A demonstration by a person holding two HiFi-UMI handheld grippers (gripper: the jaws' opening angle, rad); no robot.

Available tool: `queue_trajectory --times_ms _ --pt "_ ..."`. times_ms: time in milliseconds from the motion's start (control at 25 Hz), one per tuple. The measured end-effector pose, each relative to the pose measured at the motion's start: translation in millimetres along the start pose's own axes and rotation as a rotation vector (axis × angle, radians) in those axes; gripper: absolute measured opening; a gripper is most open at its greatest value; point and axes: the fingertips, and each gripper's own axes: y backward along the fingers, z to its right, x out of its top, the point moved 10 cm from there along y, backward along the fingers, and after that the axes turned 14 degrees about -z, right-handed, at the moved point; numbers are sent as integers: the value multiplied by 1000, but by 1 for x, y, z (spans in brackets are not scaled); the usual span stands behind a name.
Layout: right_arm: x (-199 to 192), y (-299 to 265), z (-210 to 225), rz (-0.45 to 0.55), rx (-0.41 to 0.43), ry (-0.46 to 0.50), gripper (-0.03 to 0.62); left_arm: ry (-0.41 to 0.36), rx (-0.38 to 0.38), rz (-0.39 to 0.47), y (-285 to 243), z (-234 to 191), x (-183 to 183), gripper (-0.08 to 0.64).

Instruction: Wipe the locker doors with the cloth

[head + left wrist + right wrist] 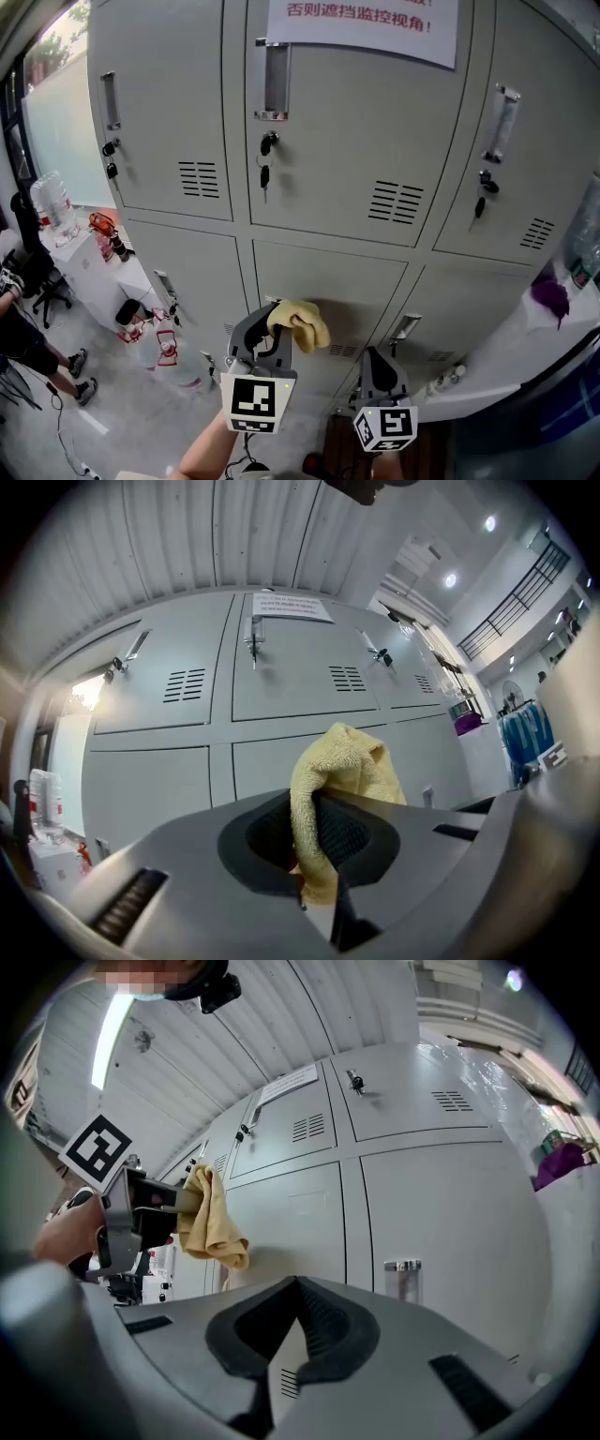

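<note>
A bank of grey locker doors fills the head view, and the lower middle door is straight ahead. My left gripper is shut on a crumpled yellow cloth, held close to that lower door; whether the cloth touches it I cannot tell. In the left gripper view the cloth bunches up out of the shut left gripper. My right gripper hangs lower right, shut and holding nothing. The right gripper view shows the shut right gripper, the left gripper and the hanging cloth.
A paper notice is taped on the upper middle door, and keys hang from the locks. A white table with bottles and a person are at left. A white counter carrying a purple object juts in at right.
</note>
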Motion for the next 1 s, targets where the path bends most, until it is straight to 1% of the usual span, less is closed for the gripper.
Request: queue_trajectory --times_ms 160,440,760,1000 --pt "-2 8 3 8 -22 6 15 -4 -53 -24 0 16 -13 48" --pt "-8 28 13 -4 -88 -9 15 10 -146 -70 -9 43 -32 48" --pt "-16 56 37 -22 -184 -17 15 10 -277 -71 -28 85 -32 48" --pt "-24 78 60 -43 -263 -39 15 -2 -326 -71 -48 111 -29 48"
